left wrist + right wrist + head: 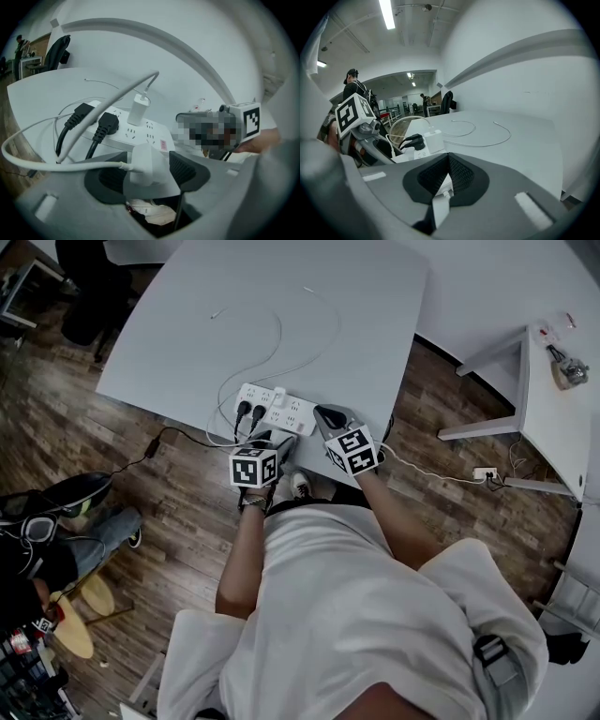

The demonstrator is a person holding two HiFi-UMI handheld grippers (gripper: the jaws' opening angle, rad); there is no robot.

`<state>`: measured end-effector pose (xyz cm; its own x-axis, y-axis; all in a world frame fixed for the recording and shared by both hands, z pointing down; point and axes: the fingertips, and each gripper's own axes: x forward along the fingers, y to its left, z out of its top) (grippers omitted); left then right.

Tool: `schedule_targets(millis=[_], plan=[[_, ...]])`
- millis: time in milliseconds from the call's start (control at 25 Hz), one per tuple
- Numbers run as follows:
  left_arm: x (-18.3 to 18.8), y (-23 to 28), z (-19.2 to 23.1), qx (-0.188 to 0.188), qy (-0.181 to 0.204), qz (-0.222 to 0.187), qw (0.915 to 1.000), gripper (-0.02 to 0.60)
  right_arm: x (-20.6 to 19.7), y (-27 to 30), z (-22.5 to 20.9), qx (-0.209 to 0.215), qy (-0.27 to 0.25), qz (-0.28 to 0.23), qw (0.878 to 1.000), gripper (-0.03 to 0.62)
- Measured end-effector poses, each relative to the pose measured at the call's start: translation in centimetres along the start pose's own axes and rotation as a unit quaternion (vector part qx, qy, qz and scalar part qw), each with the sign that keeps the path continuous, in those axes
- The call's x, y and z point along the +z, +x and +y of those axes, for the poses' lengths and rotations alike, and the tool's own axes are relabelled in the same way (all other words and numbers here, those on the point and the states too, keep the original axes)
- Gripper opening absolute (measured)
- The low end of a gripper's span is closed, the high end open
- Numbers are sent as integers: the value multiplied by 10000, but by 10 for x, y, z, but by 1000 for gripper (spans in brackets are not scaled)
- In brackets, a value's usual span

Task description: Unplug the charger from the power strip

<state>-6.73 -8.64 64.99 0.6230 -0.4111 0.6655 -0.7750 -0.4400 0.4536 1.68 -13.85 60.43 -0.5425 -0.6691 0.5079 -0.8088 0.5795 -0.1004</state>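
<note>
Left gripper [274, 440]: jaws spread, white charger [146, 161] sits loose between the pads. There is a gap on its 9 o'clock side, where its cable leaves. Prongs not visible, and can't tell what it rests on. The charger is off the power strip [151, 137], which lies just past it at 12 o'clock, near the table [187, 334] edge.

Right gripper [449, 164]: pads pressed together at the tips. A white sliver with a cable-like end shows in the gap nearer the camera; can't tell what it is. In the head view this gripper sits at the strip's 3 o'clock end, tips hidden under its own body.

On the strip: two black plugs [107, 124] toward the 9 o'clock end, second white charger [139, 107] plugged in upright mid-strip, its cable running to 1 o'clock.

Farther out: loose thin white cables [279, 334] on the tabletop, ends too small to identify. Black chair [58, 49] at 10 o'clock in the left gripper view, dim.
</note>
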Motion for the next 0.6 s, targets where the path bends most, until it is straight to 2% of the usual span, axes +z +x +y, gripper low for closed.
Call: schedule_targets(millis=[120, 240, 440, 600], plan=[[-4, -2, 7, -15, 308, 177, 9994, 325, 4, 0, 1, 20, 35, -8, 10000, 3], [-9, -4, 5, -169, 597, 337, 9975, 347, 3, -2, 4, 54, 51, 15, 10000, 3], [-22, -9, 8, -235, 1022, 597, 9927, 359, 6, 0, 20, 208, 20, -17, 9998, 3], [-34, -14, 15, -82, 1240, 908, 9881, 359, 7, 3, 28, 321, 11, -22, 9995, 3]])
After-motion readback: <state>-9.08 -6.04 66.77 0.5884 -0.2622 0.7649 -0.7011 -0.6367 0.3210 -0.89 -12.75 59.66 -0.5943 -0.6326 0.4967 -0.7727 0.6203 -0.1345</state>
